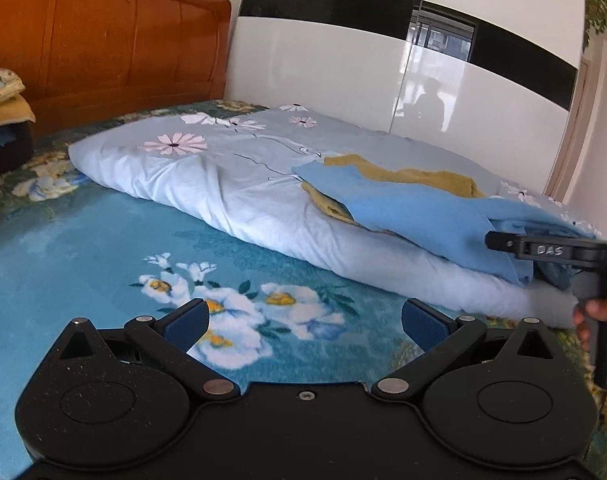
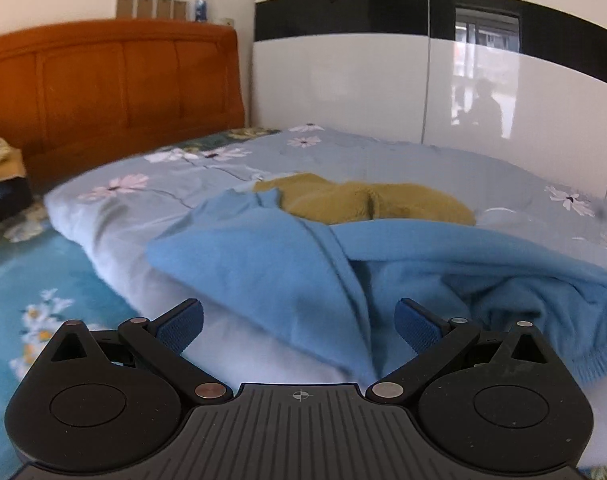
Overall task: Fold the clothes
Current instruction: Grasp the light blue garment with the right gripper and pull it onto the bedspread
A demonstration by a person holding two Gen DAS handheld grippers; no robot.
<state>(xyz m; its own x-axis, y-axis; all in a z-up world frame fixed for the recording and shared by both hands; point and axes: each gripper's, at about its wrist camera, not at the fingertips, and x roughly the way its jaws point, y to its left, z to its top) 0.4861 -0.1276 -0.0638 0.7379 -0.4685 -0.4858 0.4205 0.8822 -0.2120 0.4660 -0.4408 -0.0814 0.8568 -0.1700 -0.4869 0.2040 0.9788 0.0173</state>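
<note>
**Folding barely begun: both grippers empty, clothes still in a heap**

Nearest in the left wrist view, the left gripper (image 1: pixel 303 326) hovers over the bed's teal flowered sheet (image 1: pixel 83 240) with its jaws wide apart and nothing between them. It is short of the quilt's near edge and well apart from the clothes. In the right wrist view the right gripper (image 2: pixel 299 326) is also spread wide and empty, but it sits right at the near edge of the quilt (image 2: pixel 123 240), with a fold of the blue garment (image 2: pixel 263 264) running down between its pads without being pinched.

Further back, the blue garment lies rumpled along the quilt's near edge, one part overlapping a yellow garment (image 2: pixel 363 200) that lies behind and partly under it, toward the quilt's middle. Neither piece is spread flat or squared, and no folded stack shows, so I judge the task to be at its start: the blue piece has yet to be gripped, laid out and folded, and the yellow one after it.

The left view alone shows the right gripper from the side, with fingers (image 1: pixel 595 312) of the person's hand on its handle. The right view alone shows the blue garment's ribbed hem at the right. Beyond stand the headboard (image 1: pixel 103 40) and wardrobe (image 1: pixel 383 72).
</note>
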